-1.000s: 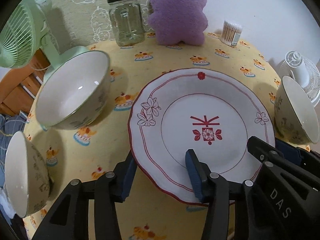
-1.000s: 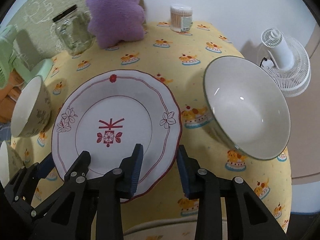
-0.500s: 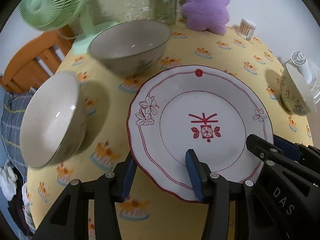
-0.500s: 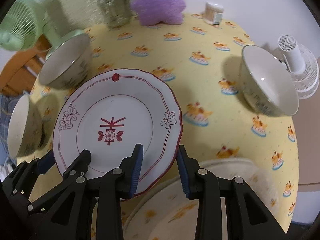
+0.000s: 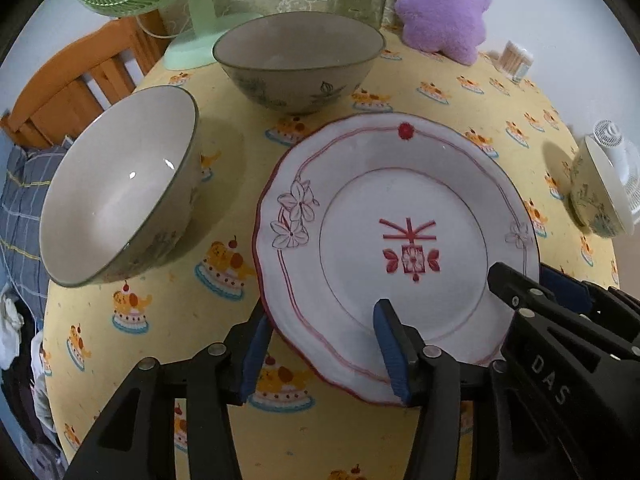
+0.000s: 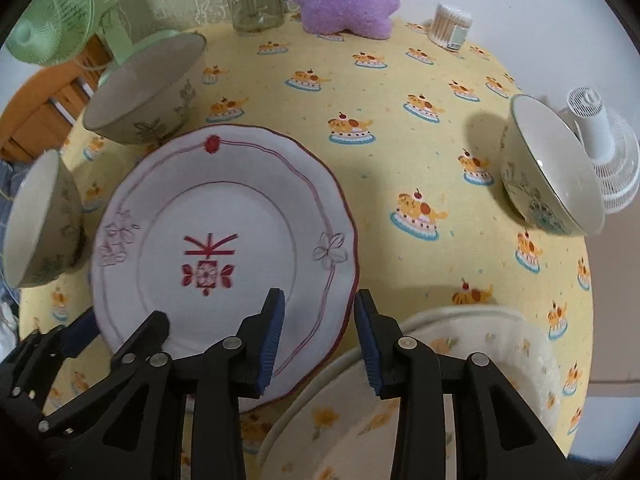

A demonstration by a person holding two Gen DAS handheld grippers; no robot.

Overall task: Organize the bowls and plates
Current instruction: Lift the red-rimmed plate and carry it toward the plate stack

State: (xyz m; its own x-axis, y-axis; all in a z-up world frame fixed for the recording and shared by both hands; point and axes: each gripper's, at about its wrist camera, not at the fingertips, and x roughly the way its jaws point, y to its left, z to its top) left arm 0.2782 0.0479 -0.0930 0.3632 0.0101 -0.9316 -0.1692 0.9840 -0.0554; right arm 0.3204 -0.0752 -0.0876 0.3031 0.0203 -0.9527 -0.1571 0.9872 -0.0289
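Left gripper (image 5: pixel 324 354) and right gripper (image 6: pixel 318 340) both straddling near rim of white scalloped plate with red flower print (image 5: pixel 400 236), jaws opening, pads seemingly off the rim. Plate ahead of both grippers, over yellow cake-print tablecloth (image 6: pixel 400 120). Cream floral plate (image 6: pixel 400 400) under right gripper; grey-rimmed ceramic bowl (image 5: pixel 116 188) left of left gripper.

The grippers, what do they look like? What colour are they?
Both are black plastic claws. The left gripper and the right gripper each have two fingers tipped with blue ridged pads and dotted with small silver screws. In the left view, white letters reading DAS mark the other gripper's arm.
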